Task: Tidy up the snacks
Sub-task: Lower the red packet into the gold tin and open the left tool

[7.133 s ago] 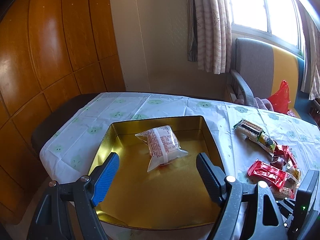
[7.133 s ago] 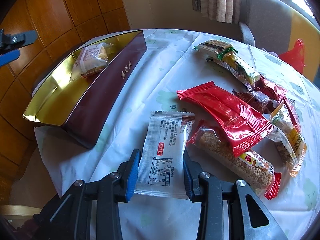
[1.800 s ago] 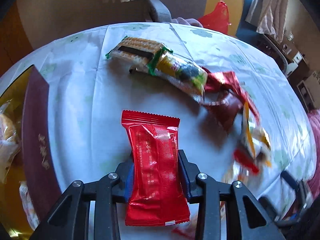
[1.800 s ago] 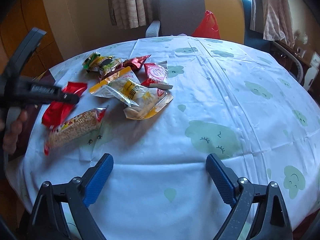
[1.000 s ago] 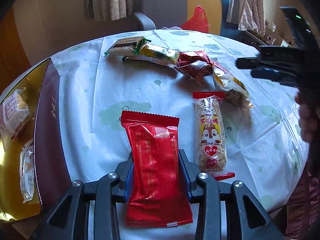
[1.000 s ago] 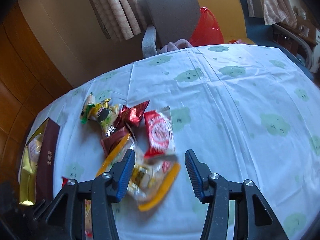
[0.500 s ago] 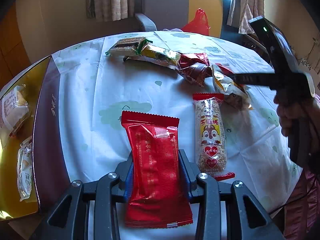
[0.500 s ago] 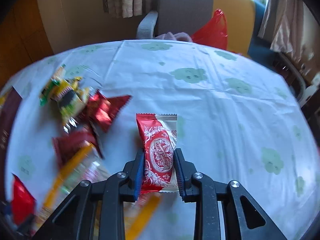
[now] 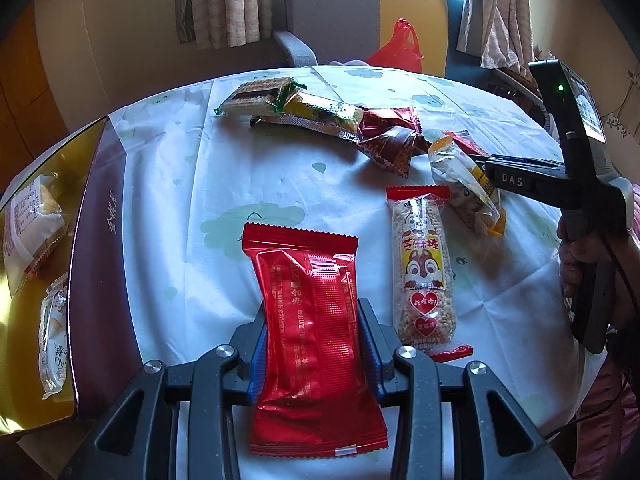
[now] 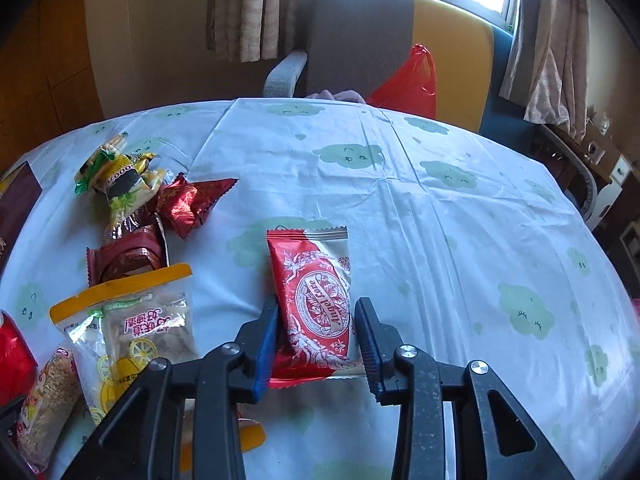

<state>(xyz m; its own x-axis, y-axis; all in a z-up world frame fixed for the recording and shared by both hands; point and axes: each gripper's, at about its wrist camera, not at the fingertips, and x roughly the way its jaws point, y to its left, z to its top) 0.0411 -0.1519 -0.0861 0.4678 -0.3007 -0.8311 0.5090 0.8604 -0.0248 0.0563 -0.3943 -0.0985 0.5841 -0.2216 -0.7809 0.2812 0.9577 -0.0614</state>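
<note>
My left gripper (image 9: 314,316) is shut on a plain red snack pack (image 9: 308,280), held above the tablecloth with the pack sticking out past both fingers. To its left stands the gold tin box (image 9: 96,240) with two pale packs (image 9: 32,216) inside. My right gripper (image 10: 316,320) has a red-and-white "Angel Love" pack (image 10: 316,304) between its blue pads; the jaws are opening slightly, and the pads still touch the pack's edges. That pack rests low over the cloth.
Loose snacks lie around: a squirrel-print puffed bar (image 9: 424,268), a yellow-topped clear bag (image 10: 132,320), dark red wrappers (image 10: 188,204) and a green-yellow pack (image 10: 120,176). A hand (image 9: 580,260) holds the right tool. An armchair (image 10: 360,32) with a red bag stands behind the table.
My right gripper came down over the red-and-white pack and its jaws narrowed from wide to around it. The left gripper kept still with the red pack.
</note>
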